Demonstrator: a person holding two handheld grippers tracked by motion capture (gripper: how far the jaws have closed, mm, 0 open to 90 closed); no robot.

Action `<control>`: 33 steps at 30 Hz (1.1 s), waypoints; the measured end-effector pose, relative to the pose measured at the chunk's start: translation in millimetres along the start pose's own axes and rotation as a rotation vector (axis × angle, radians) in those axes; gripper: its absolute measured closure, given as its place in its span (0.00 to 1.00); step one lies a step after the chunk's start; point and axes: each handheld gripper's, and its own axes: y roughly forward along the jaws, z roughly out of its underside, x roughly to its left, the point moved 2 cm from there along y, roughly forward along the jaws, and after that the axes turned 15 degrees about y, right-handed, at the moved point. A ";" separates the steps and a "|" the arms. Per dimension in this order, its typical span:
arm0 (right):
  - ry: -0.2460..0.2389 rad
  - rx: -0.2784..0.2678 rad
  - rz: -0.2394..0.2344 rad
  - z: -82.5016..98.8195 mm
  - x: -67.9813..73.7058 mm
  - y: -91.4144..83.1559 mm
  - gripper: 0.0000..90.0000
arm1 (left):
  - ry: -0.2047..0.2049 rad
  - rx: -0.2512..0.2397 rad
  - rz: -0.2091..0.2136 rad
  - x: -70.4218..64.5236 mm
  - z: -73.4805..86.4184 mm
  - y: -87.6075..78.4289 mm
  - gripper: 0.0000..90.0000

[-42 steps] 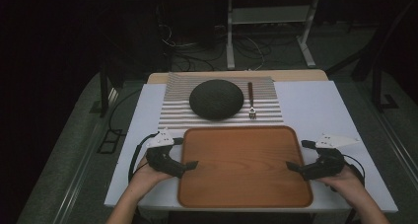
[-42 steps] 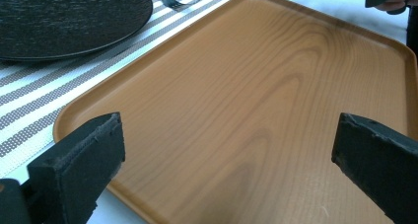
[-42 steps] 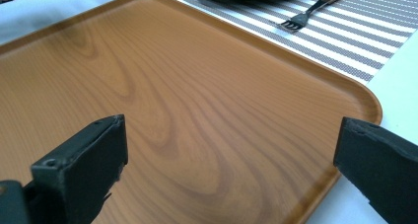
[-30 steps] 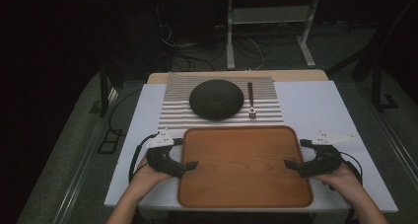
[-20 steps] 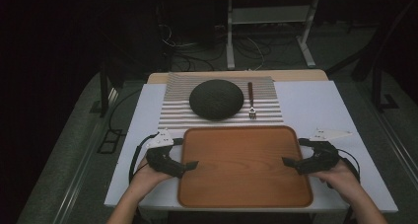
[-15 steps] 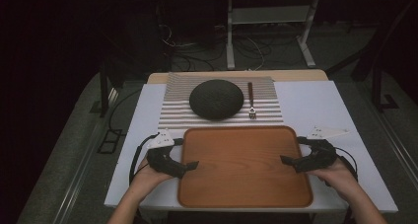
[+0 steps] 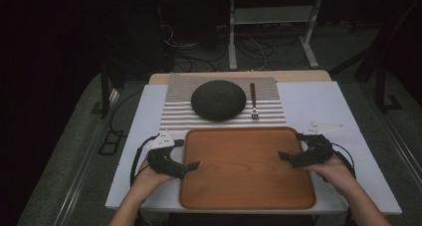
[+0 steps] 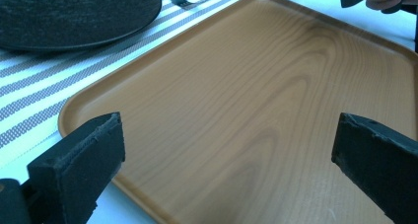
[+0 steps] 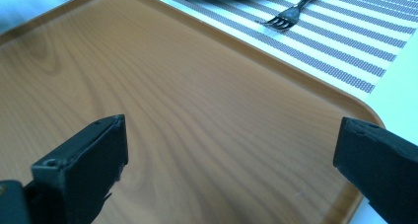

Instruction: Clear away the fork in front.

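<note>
We see one wooden tray (image 7: 247, 171) with nothing inside at the bottom middle, one dark plate (image 7: 218, 100) and one fork (image 7: 254, 102) above it, and our left gripper (image 7: 191, 165) and right gripper (image 7: 283, 156) gaping wide, gripping nothing.

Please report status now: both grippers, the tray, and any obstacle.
Left gripper open, right gripper open, over tray edges. Tray bare. Plate, fork beyond, apart.
</note>
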 end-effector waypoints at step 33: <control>0.020 0.015 0.000 -36.4 -1.1 23.4 0.00 | 0.004 0.014 -0.010 0.9 0.9 -1.2 0.00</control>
